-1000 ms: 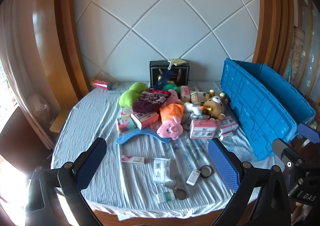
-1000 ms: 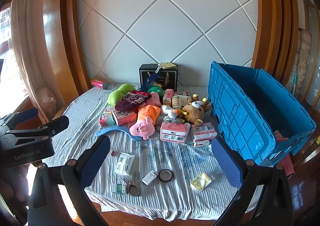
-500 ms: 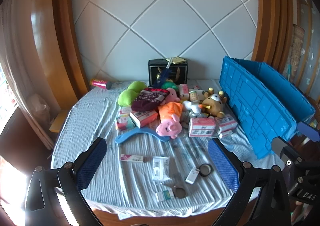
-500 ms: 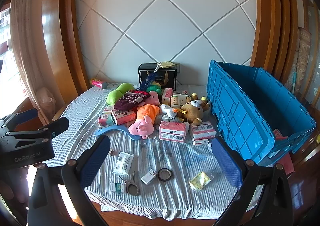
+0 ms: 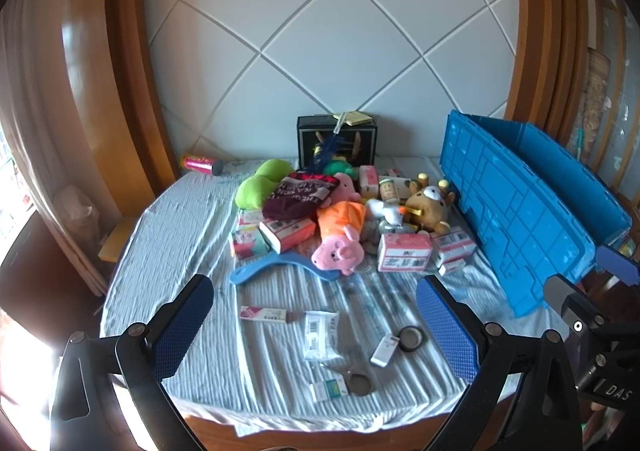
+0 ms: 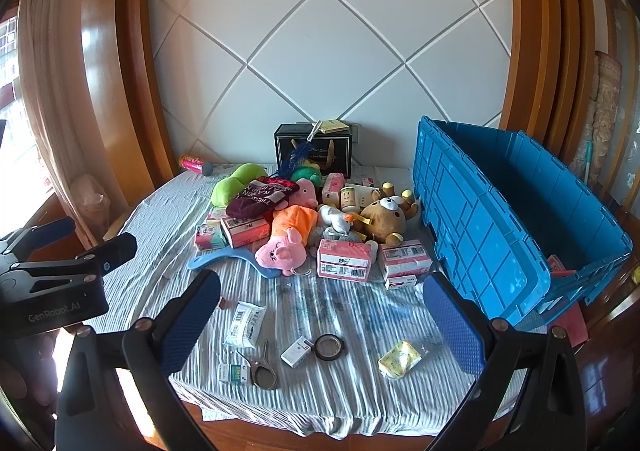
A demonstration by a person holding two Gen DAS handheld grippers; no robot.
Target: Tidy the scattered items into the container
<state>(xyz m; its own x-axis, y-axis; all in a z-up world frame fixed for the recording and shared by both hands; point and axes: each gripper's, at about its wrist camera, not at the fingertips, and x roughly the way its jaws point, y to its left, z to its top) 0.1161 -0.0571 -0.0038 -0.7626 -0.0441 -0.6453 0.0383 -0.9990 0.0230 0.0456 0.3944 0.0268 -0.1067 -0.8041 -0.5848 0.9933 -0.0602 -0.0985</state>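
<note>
A pile of toys and boxes lies mid-table: a pink pig plush [image 5: 340, 247] [image 6: 286, 247], a brown bear plush [image 5: 430, 207] [image 6: 386, 217], pink boxes [image 6: 344, 261], a blue hanger [image 5: 260, 269]. Small items lie nearer: a white packet [image 6: 245, 325], scissors [image 6: 262, 369], a tape roll [image 6: 329, 347], a yellow sachet [image 6: 400, 359]. The blue crate [image 6: 500, 235] [image 5: 516, 219] stands at the right. My left gripper [image 5: 316, 327] and right gripper [image 6: 320, 325] are both open and empty, held above the table's near edge.
A black gift box [image 6: 314, 155] stands at the back against the white quilted wall. A pink can [image 5: 200, 164] lies back left. Wooden columns flank both sides. The table is covered by a striped cloth [image 5: 168, 251]. The left gripper also shows at the left of the right wrist view [image 6: 52, 275].
Both grippers have pulled back and risen slightly; the table items look a little farther away. Nothing was grasped or moved.
</note>
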